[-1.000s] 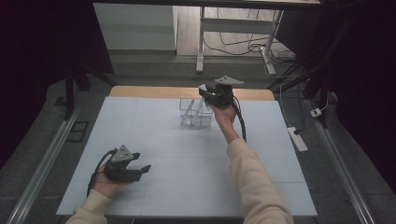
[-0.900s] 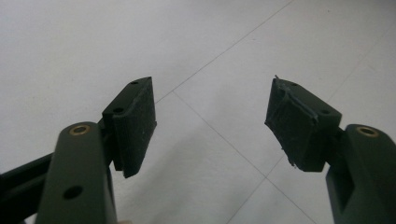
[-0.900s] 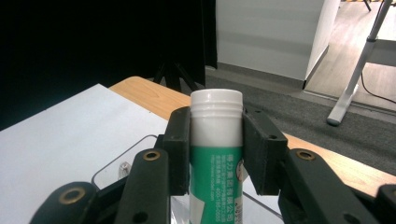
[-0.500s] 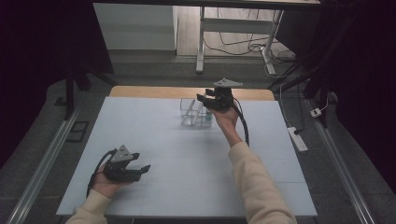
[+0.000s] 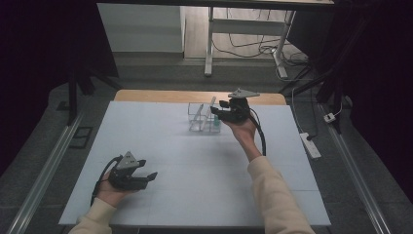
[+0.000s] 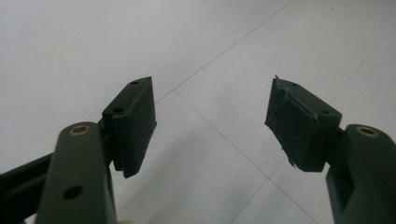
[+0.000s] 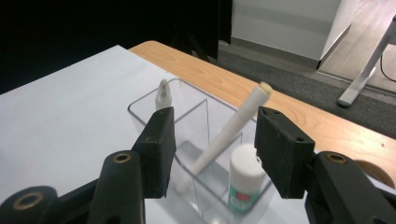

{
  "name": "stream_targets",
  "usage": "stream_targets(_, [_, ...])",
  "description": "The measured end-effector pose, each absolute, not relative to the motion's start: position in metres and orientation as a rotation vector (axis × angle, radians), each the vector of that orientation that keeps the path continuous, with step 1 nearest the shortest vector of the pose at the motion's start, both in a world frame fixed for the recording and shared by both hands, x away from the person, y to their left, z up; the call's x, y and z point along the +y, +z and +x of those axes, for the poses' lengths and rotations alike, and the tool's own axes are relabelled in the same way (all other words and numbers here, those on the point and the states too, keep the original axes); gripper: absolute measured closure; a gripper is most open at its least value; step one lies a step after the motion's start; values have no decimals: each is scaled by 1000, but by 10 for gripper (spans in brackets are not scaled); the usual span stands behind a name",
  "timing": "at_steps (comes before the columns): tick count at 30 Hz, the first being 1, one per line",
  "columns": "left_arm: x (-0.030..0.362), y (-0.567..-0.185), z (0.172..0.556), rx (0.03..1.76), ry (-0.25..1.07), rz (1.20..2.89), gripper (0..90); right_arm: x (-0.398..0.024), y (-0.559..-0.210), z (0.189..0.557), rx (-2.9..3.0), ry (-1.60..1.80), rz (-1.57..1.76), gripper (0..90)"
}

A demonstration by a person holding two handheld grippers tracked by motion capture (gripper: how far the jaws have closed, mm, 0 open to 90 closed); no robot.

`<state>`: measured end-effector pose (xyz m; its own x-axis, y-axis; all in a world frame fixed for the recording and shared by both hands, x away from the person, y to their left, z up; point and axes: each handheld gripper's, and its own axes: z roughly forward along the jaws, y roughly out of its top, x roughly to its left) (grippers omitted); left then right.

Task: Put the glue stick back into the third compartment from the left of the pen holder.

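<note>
Apparently the white pen [image 7: 229, 130] already leans inside the clear organizer [image 7: 187, 135] at the table's far side; the right gripper [image 7: 212, 149] has just been opening, nothing pressed. Left gripper [image 6: 210, 121] rests wide, empty.

So the high view sits up above the person's side and looks forward and down over the whole pale grey-white table top [image 5: 195, 161], with floor and desk legs beyond its far edge. The left gripper view rides close behind the left black two-jaw gripper [image 6: 210, 121], staring nearly straight down at bare table just past its pads. The right gripper view looks along the right black two-jaw gripper [image 7: 212, 149], lower and more level, very near the clear plastic divided box [image 7: 187, 140] right ahead of the jaws. That box [image 5: 203, 118] shows in the high view too, beside the right gripper [image 5: 220, 113].
</note>
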<state>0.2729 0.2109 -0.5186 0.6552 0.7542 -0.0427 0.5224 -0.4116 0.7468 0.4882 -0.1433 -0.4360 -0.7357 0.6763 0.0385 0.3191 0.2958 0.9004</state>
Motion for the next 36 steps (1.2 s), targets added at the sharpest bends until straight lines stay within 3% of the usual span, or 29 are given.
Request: stream_targets(36, [212, -517, 272, 992, 393, 2098, 331, -260, -475, 354, 2360, 1264, 864, 437])
